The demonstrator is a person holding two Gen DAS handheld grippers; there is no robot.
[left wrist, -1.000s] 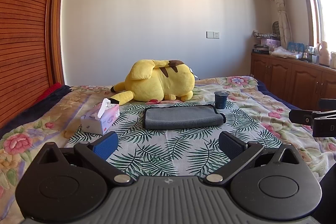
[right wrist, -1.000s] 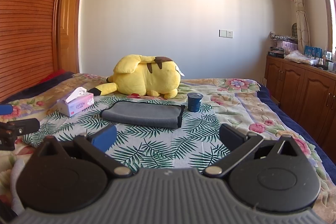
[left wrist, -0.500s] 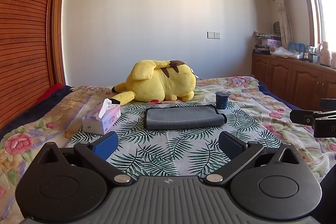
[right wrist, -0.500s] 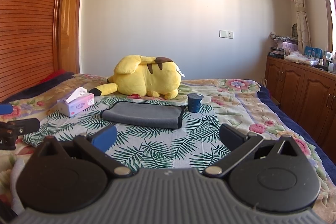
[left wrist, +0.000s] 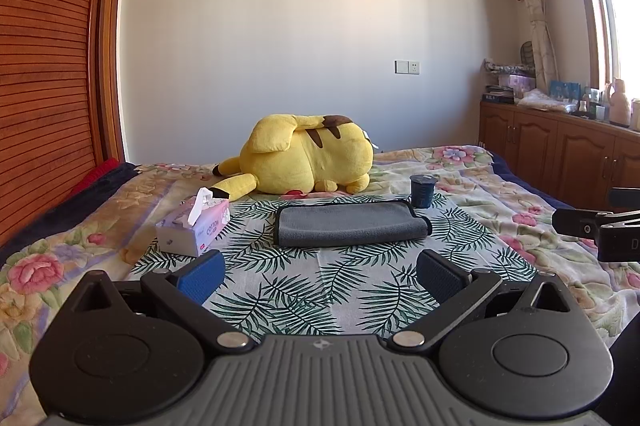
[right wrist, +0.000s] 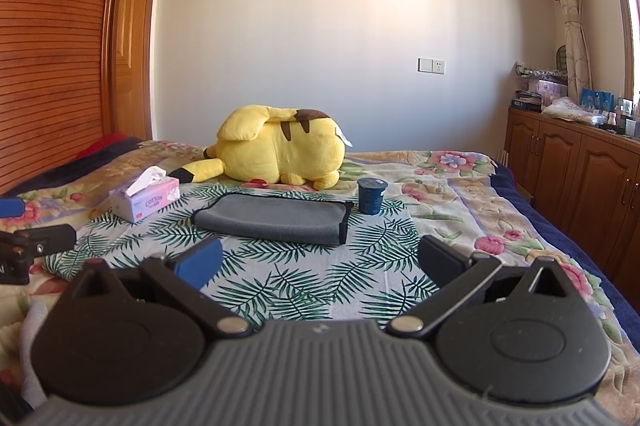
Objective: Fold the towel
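A grey towel (left wrist: 350, 224) with black edging lies folded in a flat rectangle on a palm-leaf cloth (left wrist: 304, 286) on the bed. It also shows in the right wrist view (right wrist: 276, 218). My left gripper (left wrist: 320, 272) is open and empty, held back from the towel's near edge. My right gripper (right wrist: 318, 260) is open and empty, also short of the towel. Each gripper shows at the edge of the other's view, the right one (left wrist: 592, 226) and the left one (right wrist: 36, 246).
A tissue box (left wrist: 194, 228) sits left of the towel. A dark blue cup (left wrist: 422, 190) stands at its far right corner. A yellow plush toy (left wrist: 308, 156) lies behind. Wooden cabinets (left wrist: 560, 154) line the right wall, a slatted wooden headboard (left wrist: 48, 66) the left.
Both views have shifted very slightly; the towel and the other objects have not moved, and both grippers stay open.
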